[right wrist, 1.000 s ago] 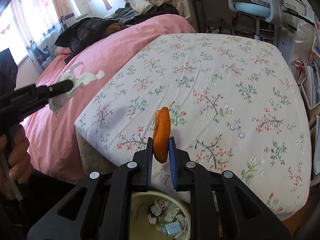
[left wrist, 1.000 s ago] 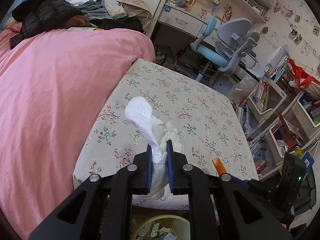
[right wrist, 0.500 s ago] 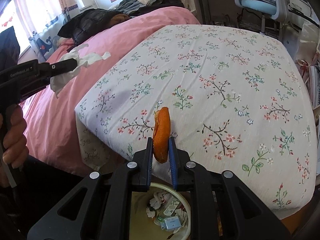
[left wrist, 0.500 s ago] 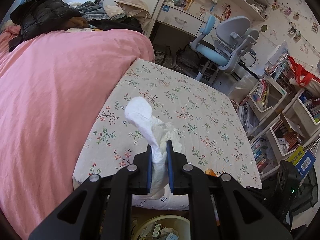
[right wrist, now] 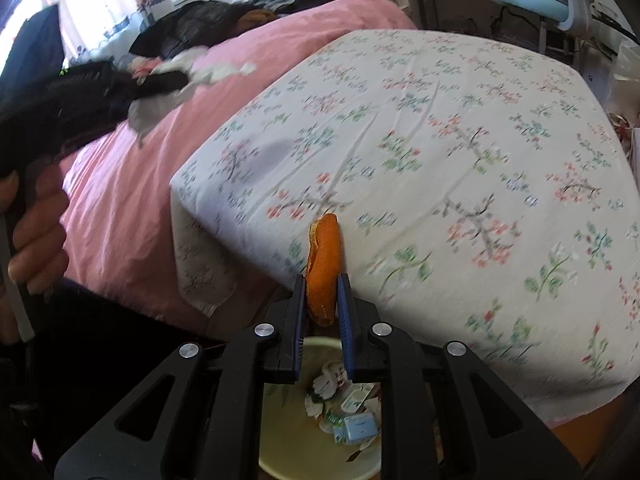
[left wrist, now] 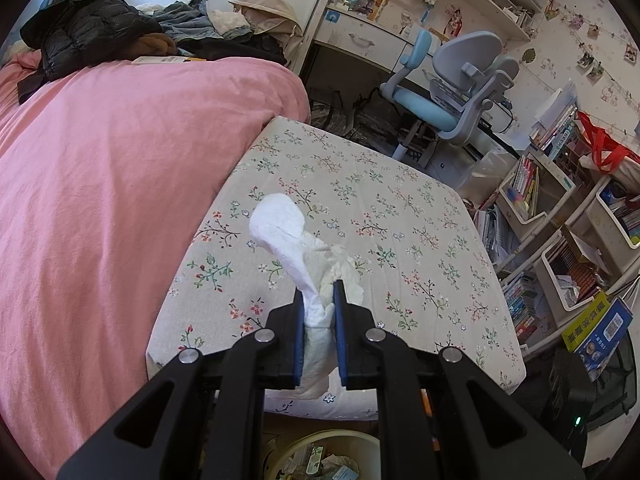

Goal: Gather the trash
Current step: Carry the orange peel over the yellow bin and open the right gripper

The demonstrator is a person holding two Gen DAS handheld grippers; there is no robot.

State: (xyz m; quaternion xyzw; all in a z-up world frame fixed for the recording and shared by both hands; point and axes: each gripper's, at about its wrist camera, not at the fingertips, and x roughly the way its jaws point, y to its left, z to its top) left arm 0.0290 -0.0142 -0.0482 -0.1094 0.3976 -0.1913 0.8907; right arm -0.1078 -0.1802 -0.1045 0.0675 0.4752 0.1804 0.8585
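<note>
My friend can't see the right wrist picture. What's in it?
The right tongs pinch an orange peel just above a cream trash bin holding scraps. Behind lies a flowery bed sheet; at far left, the left tongs hold a white tissue.

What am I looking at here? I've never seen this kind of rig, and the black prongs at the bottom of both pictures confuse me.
No robot: a person holds a two-finger gripper in each hand, each with a fisheye camera looking along its fingers. The prongs are those fingers. In the left view, the left gripper is shut on a crumpled white tissue. In the right view, the right gripper is shut on a piece of orange peel, above a cream trash bin already holding rubbish. Behind lie a floral-sheeted mattress and a pink blanket. The person's hand shows at the left.
</note>
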